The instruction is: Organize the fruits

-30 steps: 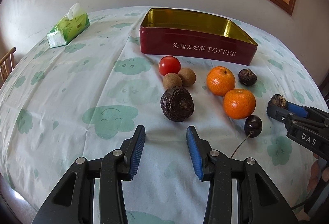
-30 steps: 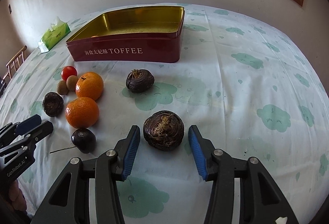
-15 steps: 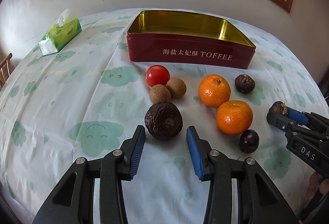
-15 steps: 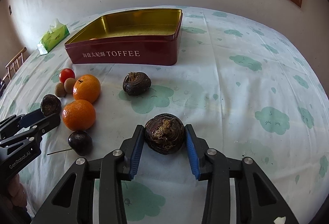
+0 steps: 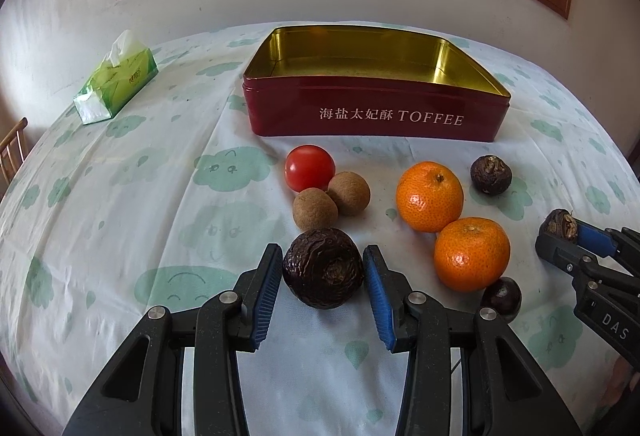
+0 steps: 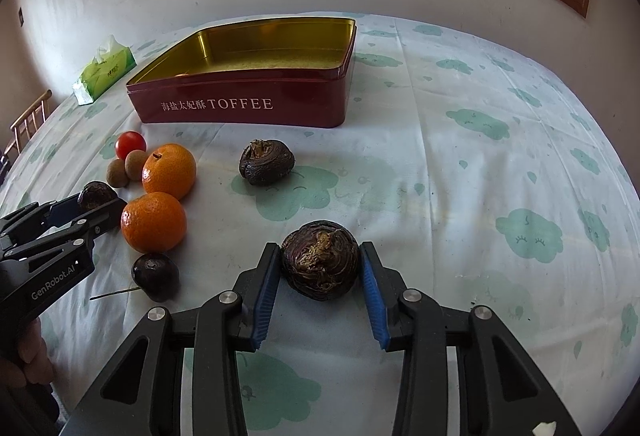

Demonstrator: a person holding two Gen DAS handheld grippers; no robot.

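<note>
My left gripper (image 5: 323, 268) is closed around a dark wrinkled water chestnut (image 5: 322, 267), its blue pads at both sides of it. My right gripper (image 6: 319, 266) is shut on another water chestnut (image 6: 319, 264). A third chestnut (image 6: 266, 161) lies on the cloth in front of the open red TOFFEE tin (image 5: 376, 113), which shows in the right wrist view too (image 6: 244, 105). Two tangerines (image 5: 430, 195) (image 5: 472, 254), a red tomato (image 5: 310, 167), two brown longans (image 5: 348, 192) and a dark cherry (image 5: 502, 298) lie between the grippers.
A green tissue pack (image 5: 116, 77) lies at the far left of the table. A wooden chair (image 6: 28, 121) stands off the left edge. The cloud-print cloth (image 6: 500, 139) stretches right of the tin. A wall and window sill run behind.
The left gripper moved forward until its jaws came around the chestnut and narrowed on it. The right gripper shut on its chestnut and has risen a little with it.
</note>
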